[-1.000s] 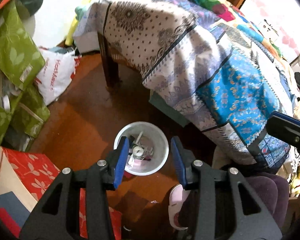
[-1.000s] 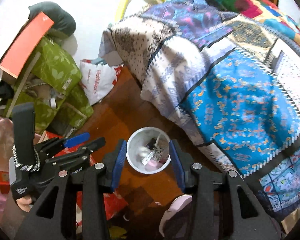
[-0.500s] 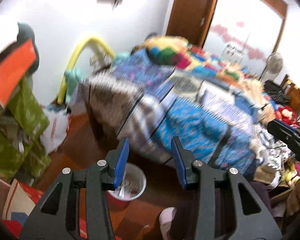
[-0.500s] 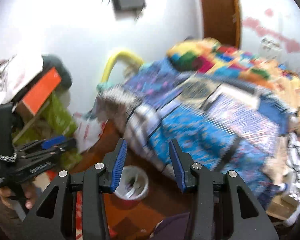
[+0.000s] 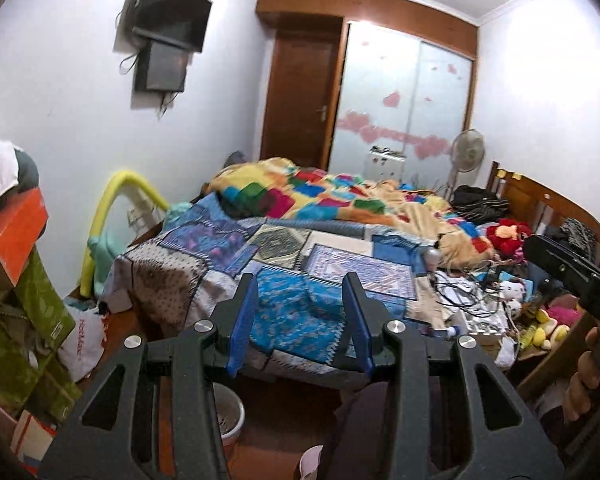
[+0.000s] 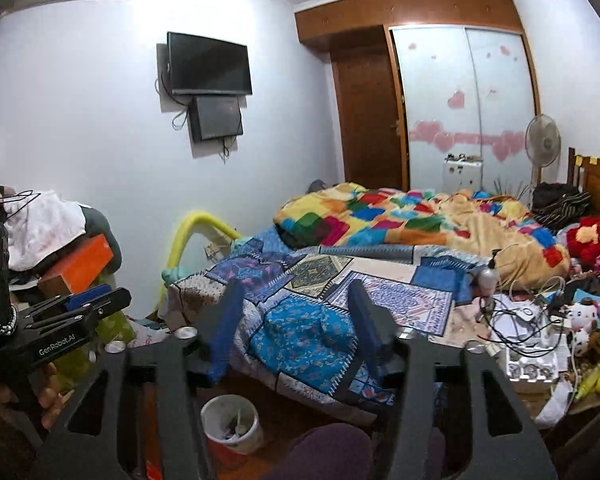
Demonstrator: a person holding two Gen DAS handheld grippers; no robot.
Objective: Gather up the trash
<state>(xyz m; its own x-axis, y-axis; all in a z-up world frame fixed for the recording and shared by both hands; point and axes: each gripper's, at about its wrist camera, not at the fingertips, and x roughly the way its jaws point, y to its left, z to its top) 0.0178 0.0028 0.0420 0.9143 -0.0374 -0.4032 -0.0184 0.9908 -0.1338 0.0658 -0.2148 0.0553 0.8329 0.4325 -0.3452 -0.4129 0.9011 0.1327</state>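
Note:
A white waste bin (image 6: 230,420) with scraps inside stands on the wooden floor at the foot of the bed. In the left wrist view only a part of this bin (image 5: 232,412) shows behind the tool. My left gripper (image 5: 300,304) is open, held in the air before the patchwork bedspread (image 5: 296,320), with nothing between its blue pads (image 5: 242,324). My right gripper (image 6: 296,312) also hangs above the bin facing the bed. Its jaws are opening and hold nothing. Cables and a white box (image 6: 528,356) lie on the bed's right side.
A colourful quilt (image 6: 400,216) and plush toys (image 6: 592,236) cover the far bed. Green bags and an orange box (image 5: 12,236) are piled at the left wall. A fan (image 6: 542,140), a wardrobe and a wall screen (image 6: 208,64) stand behind. A hand (image 5: 580,384) shows at right.
Both views have swung up from the bin on the floor to the bed and the room. The bin has slid to the bottom edge. The right jaws stand wider.

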